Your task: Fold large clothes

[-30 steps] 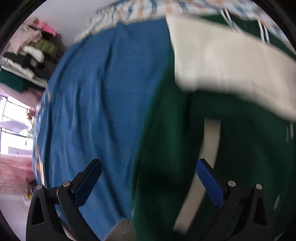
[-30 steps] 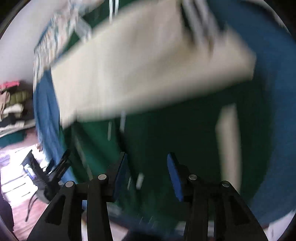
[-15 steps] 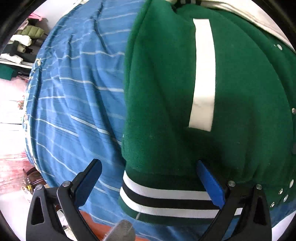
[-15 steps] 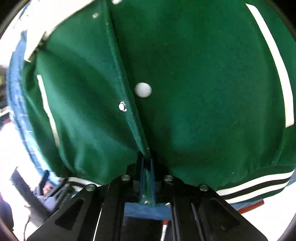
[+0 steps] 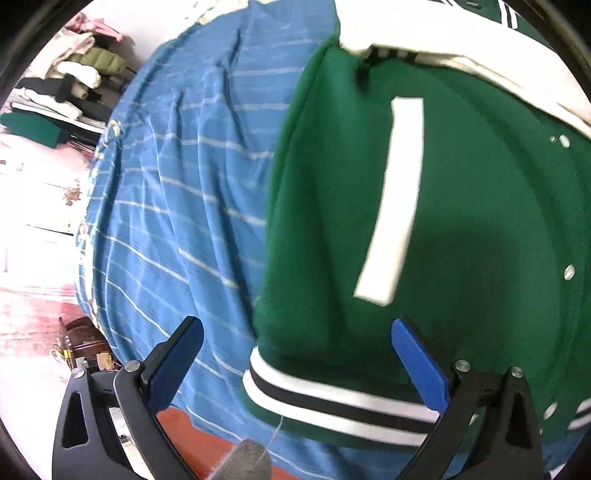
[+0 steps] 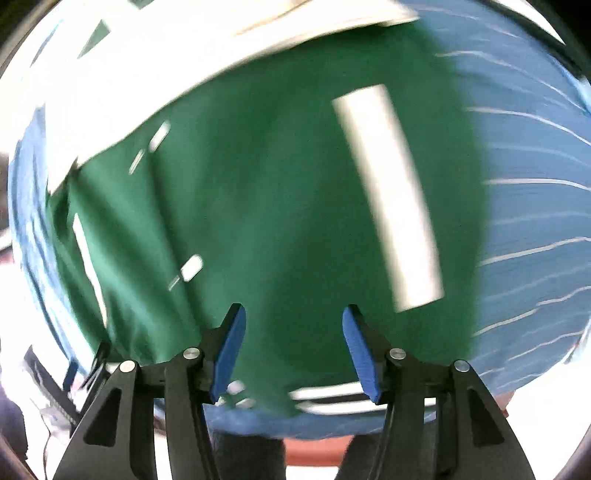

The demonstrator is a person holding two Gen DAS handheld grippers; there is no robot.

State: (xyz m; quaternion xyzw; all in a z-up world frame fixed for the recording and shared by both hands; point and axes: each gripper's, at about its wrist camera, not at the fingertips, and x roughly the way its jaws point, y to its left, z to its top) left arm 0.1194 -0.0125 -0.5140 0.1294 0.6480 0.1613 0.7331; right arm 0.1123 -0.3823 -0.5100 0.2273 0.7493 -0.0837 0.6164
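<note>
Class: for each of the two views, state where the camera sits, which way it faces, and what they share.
Left wrist: on the left gripper, facing forward over the green jacket hem and blue striped sheet; jaws open.
Right wrist: on the right gripper, facing the jacket front; jaws open.
Shared: jacket, sheet, white sleeve.

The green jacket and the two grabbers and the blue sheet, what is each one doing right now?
green jacket: lying flat on the bed, front side up, not gripped.
white sleeves: folded across the upper part of the jacket.
left gripper: open, above the jacket's striped hem.
right gripper: open, holding nothing.
blue striped sheet: spread over the bed, wrinkled.
</note>
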